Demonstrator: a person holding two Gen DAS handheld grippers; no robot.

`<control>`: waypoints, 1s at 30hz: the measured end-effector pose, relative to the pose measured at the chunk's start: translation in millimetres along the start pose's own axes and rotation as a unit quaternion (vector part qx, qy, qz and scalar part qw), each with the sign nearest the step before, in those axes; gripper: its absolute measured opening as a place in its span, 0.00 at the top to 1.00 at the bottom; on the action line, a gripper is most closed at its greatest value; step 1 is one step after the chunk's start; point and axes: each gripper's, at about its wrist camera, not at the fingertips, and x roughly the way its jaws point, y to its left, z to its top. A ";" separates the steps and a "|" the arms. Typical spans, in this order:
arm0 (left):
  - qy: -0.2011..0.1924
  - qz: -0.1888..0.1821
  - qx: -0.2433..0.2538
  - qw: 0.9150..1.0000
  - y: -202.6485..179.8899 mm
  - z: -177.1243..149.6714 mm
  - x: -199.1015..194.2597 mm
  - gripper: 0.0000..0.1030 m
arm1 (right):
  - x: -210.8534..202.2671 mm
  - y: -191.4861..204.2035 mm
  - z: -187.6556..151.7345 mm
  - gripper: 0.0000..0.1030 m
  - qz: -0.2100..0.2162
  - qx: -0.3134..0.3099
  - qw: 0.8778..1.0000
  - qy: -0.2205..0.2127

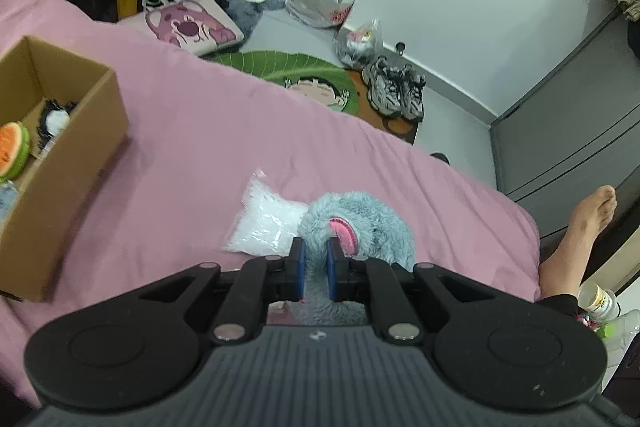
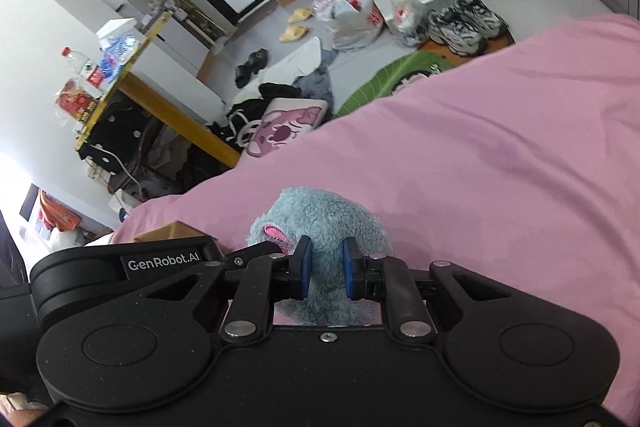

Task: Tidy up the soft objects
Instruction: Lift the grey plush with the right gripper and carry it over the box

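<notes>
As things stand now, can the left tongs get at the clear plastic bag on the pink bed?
Probably not directly: the left tongs are closed on the blue plush toy, which lies against the clear plastic bag. The bag itself lies otherwise uncovered on the pink bedsheet.

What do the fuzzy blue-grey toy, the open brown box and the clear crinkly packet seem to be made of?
Fuzzy blue-grey plush toy: shaggy synthetic fur, matte, with a pink fabric patch. Open brown box: plain cardboard, dull, with raw cut edges. Clear crinkly packet: probably thin plastic film, glossy and wrinkled; its white contents are unclear.
</notes>
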 end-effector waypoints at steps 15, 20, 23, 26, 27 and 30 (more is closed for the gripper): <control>-0.041 -0.003 -0.008 0.999 43.3 8.9 -65.4 0.90 | -17.6 46.7 -16.7 0.84 0.061 -0.004 0.998 -0.026; -0.053 0.000 -0.012 0.999 63.6 10.4 -87.1 0.90 | -21.2 74.6 -26.4 0.84 0.064 -0.029 0.997 -0.033; -0.058 0.002 -0.020 0.998 76.5 11.0 -97.9 0.90 | -21.3 89.0 -32.2 0.84 0.067 -0.041 0.996 -0.034; -0.065 0.004 -0.027 0.998 87.9 10.4 -106.1 0.90 | -20.7 101.2 -37.9 0.84 0.071 -0.050 0.996 -0.033; -0.066 0.004 -0.029 0.997 91.6 11.1 -106.4 0.90 | -20.5 104.7 -39.6 0.84 0.072 -0.052 0.996 -0.033; -0.070 0.006 -0.036 0.997 101.7 12.8 -112.7 0.90 | -18.7 115.1 -43.1 0.84 0.073 -0.059 0.995 -0.031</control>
